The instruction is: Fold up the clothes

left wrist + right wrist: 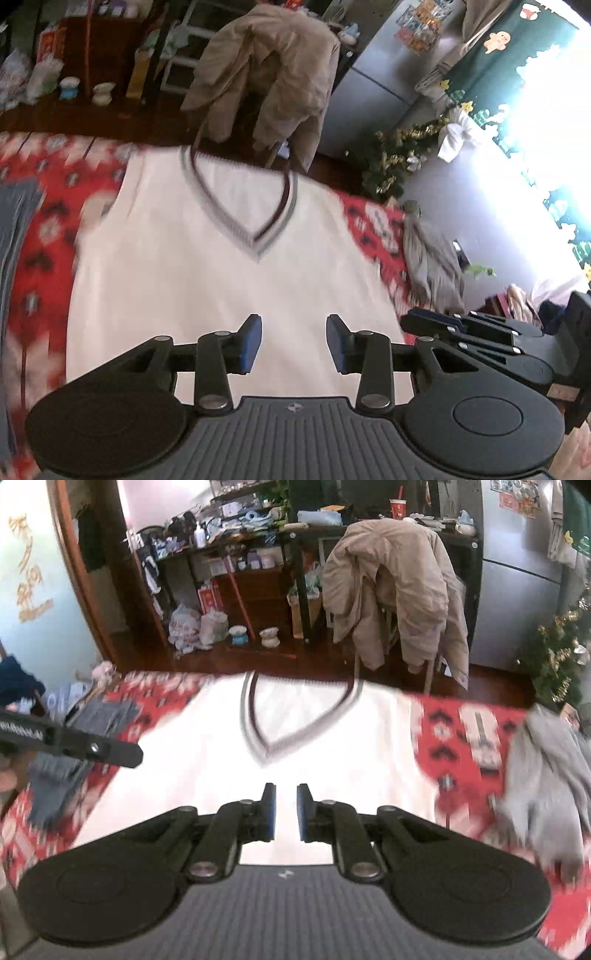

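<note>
A white sleeveless V-neck vest (221, 280) (351, 738) with grey and maroon trim lies flat, neck towards the far edge, on a table under a red patterned cloth (48, 206) (461, 738). My left gripper (293, 332) hovers over the vest's lower part, open, with nothing between its blue pads. My right gripper (286, 806) hangs above the vest's middle, its jaws a narrow gap apart and empty. Each gripper shows at the edge of the other's view: the right one (424, 321) on the right, the left one (125, 755) on the left.
A crumpled grey garment (546, 768) (432, 258) lies at the table's right end. A blue-grey garment (74, 768) (14, 221) lies at the left end. Behind the far edge stands a chair draped with a beige jacket (266, 74) (395, 590), then shelves and a fridge (517, 590).
</note>
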A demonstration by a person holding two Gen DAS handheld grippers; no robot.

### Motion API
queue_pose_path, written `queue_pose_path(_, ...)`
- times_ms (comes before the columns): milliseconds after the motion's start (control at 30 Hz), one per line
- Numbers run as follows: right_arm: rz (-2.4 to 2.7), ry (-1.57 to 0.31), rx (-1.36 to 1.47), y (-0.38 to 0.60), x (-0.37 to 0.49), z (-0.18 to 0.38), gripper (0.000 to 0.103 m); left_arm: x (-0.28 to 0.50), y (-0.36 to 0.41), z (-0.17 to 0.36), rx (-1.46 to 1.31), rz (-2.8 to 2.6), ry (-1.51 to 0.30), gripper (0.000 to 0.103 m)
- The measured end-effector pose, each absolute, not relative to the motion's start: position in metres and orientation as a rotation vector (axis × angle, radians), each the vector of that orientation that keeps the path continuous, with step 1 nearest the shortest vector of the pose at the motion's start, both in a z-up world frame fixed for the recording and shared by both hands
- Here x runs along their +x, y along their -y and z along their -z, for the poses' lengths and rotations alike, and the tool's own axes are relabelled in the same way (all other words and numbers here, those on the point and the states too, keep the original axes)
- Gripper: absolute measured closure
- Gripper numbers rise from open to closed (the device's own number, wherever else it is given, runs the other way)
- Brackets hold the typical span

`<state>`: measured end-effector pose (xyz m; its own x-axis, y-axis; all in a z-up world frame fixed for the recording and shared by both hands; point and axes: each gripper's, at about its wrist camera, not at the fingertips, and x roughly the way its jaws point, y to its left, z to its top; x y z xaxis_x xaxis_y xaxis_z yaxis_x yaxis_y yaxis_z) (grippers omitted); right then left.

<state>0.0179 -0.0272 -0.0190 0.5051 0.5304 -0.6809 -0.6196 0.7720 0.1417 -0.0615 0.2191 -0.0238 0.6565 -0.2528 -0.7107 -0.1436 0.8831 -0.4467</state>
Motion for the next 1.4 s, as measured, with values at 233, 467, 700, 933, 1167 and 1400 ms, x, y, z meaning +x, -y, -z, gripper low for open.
queue_pose_path(233,-0.651,-0.803,-0.14,0.081,-0.083,0.053,0.084,-0.144,-0.199,0.051,-0.47,0.006,-0.88,0.061)
queue_pose_path(467,-0.542,-0.826,-0.169,0.131,-0.139,0.079,0.079,-0.195,-0.189,0.072,-0.426,-0.026,-0.89,0.063)
queue_pose_path(700,-0.476,-0.852,-0.117,0.169,-0.157,0.083,0.073,-0.234,-0.206,0.084,-0.41,-0.116,-0.915,0.061)
queue_pose_path(933,-0.447,-0.91,-0.068,0.182,-0.154,0.088,0.067,-0.266,-0.238,0.099,-0.555,-0.19,-0.928,0.061)
queue_pose_path(1167,-0.433,-0.933,-0.013,0.192,-0.153,0.091,0.066,-0.267,-0.234,0.115,-0.623,-0.109,-0.973,0.066)
queue_pose_path(1400,-0.439,-0.981,0.095,0.209,-0.15,0.097,0.066,-0.257,-0.228,0.117,-0.658,-0.055,-0.974,0.073)
